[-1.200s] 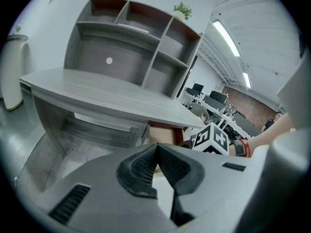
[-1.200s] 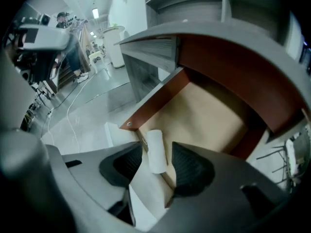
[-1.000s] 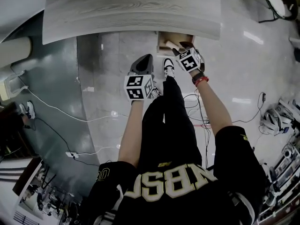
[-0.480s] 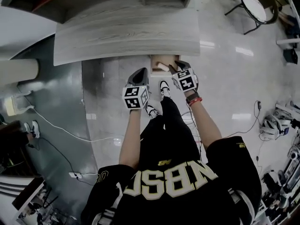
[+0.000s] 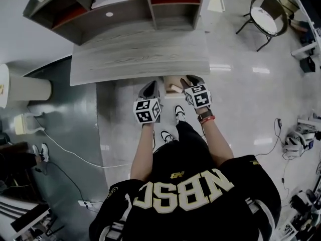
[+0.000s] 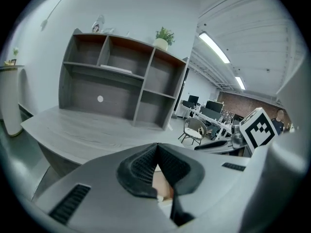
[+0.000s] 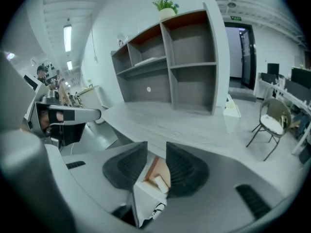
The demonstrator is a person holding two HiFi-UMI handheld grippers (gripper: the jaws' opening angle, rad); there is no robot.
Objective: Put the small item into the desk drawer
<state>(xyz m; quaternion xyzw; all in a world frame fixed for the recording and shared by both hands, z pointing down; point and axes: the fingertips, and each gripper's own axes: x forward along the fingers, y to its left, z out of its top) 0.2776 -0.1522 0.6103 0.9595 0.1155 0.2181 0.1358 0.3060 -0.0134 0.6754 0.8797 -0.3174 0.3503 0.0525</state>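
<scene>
- Holding both tools out over the front edge of the desk (image 5: 140,59), I have the left gripper (image 5: 151,87) with its jaws pressed together at the tips and nothing between them.
- My right gripper (image 5: 192,81) has its jaws apart and grips nothing.
- The small item (image 5: 174,88) lies loose inside the open drawer (image 5: 168,80), just below and ahead of the right gripper's tips and to the right of the left gripper's tips.
- The head view alone shows the whole layout: the drawer pulled out from under the desk edge, the two grippers side by side with the drawer between and ahead of them, and my shoes (image 5: 179,113) on the floor beneath.
- The right gripper view alone shows the item (image 7: 160,182) up close, framed in the gap between that tool's open jaws (image 7: 156,166), resting on the drawer's tan wooden floor (image 7: 156,168).
- The left gripper view shows only a sliver of tan drawer (image 6: 163,186) below the closed jaws (image 6: 156,152); I cannot make out the item there.
- That same view catches the marker cube (image 6: 257,127) of my other tool off to its right.
- The item is a short pale block lying flat. In the right gripper view its long axis runs slantwise across the gap, the far end toward the left jaw and the near end toward the right jaw.
- Beyond both tools stands the shelf unit (image 5: 125,9) on the desk, with a potted plant (image 7: 166,5) on top.
</scene>
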